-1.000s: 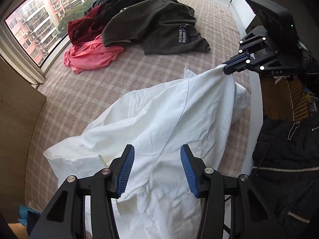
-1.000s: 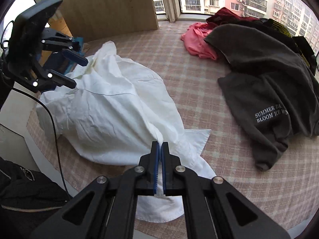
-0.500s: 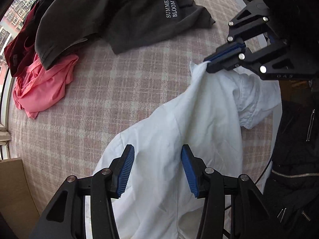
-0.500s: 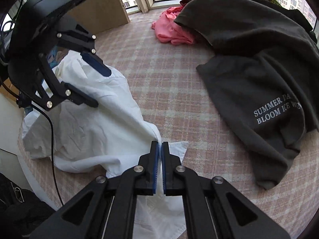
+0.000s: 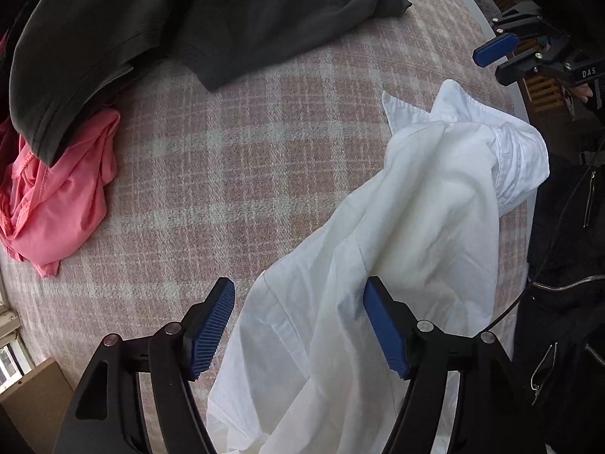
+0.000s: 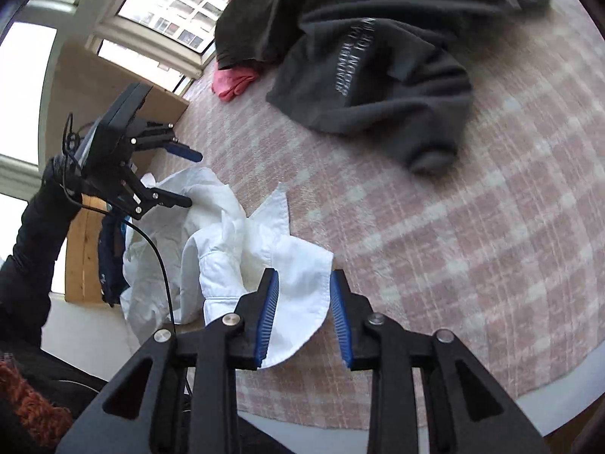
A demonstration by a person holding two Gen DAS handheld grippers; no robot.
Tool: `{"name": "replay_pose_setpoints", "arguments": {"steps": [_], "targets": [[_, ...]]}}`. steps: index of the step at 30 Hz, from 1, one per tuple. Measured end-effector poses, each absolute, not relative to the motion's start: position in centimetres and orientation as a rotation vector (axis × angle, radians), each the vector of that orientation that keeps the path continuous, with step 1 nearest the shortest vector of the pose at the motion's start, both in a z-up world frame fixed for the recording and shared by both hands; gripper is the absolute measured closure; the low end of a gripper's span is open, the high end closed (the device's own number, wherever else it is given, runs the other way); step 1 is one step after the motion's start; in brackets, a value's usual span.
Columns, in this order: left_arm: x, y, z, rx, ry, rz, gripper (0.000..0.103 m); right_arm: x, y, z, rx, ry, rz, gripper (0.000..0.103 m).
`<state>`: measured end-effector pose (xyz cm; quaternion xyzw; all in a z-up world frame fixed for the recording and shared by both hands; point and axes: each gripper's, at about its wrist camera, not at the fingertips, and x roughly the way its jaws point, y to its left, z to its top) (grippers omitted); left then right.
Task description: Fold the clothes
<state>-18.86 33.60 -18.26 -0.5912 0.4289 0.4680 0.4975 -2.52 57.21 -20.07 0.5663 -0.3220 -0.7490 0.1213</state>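
Left wrist view: the left claw [image 5: 298, 325] points steeply down over a crumpled white shirt [image 5: 408, 227] lying near the right edge of a pink-checked bed [image 5: 245, 151]; its jaws are opening, with a ridge of shirt beneath them but the pads not pressing on it. The right claw [image 5: 503, 56] hangs above the bed's edge, clear of the cloth. A dark sweatshirt [image 5: 189, 19] and a pink garment [image 5: 56, 196] lie well apart from the shirt, at the far side. Right wrist view: the right claw [image 6: 304, 314] has its jaws opening too, a flap of the shirt [image 6: 234, 249] lying between the pads but not gripped; the left claw [image 6: 181, 178], borne by a dark sleeve [image 6: 34, 234], hovers just above the bunched cloth. The shirt looks set down rather than folded, so spreading probably comes first. To do it well, each claw should likely take a separate edge or corner, single layer only, and draw outward until the fabric lies flat, keeping it off the bed's edge and away from the other clothes.
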Motion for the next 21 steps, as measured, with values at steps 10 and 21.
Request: {"name": "replay_pose_setpoints", "arguments": {"steps": [10, 21], "targets": [[-17.9, 31.2, -18.4, -1.500, 0.915, 1.142, 0.086, -2.7, 53.3, -22.8, 1.757, -0.941, -2.008, 0.070], [-13.0, 25.1, -10.0, -1.343, 0.876, 1.383, 0.100, -4.5, 50.9, -22.8, 1.588, -1.053, -1.976, 0.098]]}}
